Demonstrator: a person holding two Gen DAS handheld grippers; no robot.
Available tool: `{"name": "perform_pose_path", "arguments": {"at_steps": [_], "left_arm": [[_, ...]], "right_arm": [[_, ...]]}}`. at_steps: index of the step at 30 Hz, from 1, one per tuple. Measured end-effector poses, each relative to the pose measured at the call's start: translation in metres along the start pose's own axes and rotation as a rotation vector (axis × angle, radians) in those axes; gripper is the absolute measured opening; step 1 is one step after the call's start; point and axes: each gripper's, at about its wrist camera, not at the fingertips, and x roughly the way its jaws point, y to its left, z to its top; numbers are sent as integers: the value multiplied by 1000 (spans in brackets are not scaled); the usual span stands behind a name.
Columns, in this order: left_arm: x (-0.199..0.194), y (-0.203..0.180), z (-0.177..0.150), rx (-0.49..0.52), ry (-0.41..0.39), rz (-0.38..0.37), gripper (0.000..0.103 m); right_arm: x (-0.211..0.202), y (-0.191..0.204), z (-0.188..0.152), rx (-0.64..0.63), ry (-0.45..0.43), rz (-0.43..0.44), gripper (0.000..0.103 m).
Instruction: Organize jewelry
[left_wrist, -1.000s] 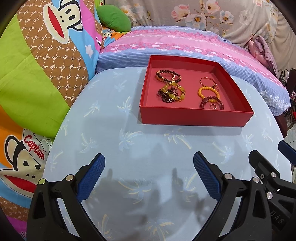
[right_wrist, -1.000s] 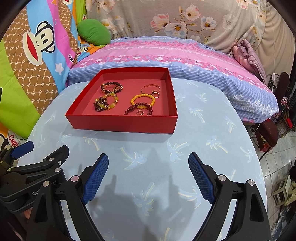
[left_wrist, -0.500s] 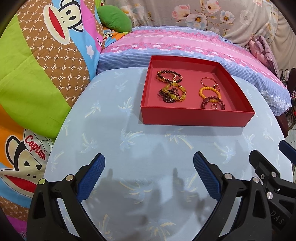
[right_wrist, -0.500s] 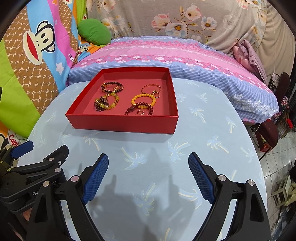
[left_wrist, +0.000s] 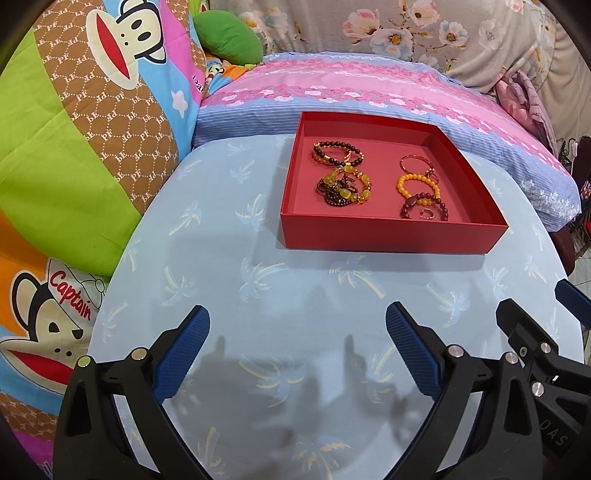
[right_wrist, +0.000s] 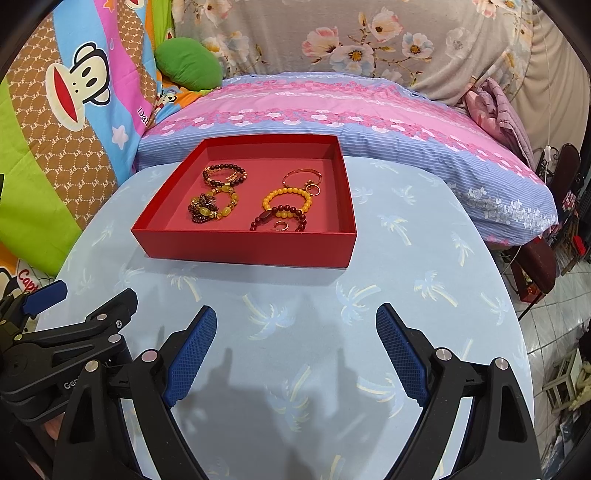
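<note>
- Looking down both wrist cameras, I see my left gripper and my right gripper side by side above the near part of the round table, which wears a pale blue cloth printed with palm trees.
- Both sets of tongs are released: the blue pads stand wide apart with only bare cloth between them, and I am grasping nothing on either side.
- Farther back on the table sits the red tray, well apart from both grippers, and all the jewelry I can see lies inside it.
- In its left half I make out a dark beaded bracelet toward the back, and nearer me a tangled cluster of yellow and dark beads.
- In its right half lie a thin gold bangle at the back, an orange bead bracelet in the middle, and a dark red bead bracelet closest to the front wall, with a small ring inside its loop.
- Another small ring lies beside the bangle; I cannot tell whether they touch.
- Behind the table runs a pink and blue striped bedspread, with a cartoon monkey quilt to the left and a green cushion beyond it.
</note>
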Motion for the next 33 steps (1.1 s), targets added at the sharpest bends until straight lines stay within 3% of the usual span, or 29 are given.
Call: {"name": "perform_pose_path", "arguments": {"at_steps": [33], "left_arm": [[0, -1, 1, 1, 6, 0, 92]], "right_arm": [[2, -1, 0, 6, 2, 13, 85]]}}
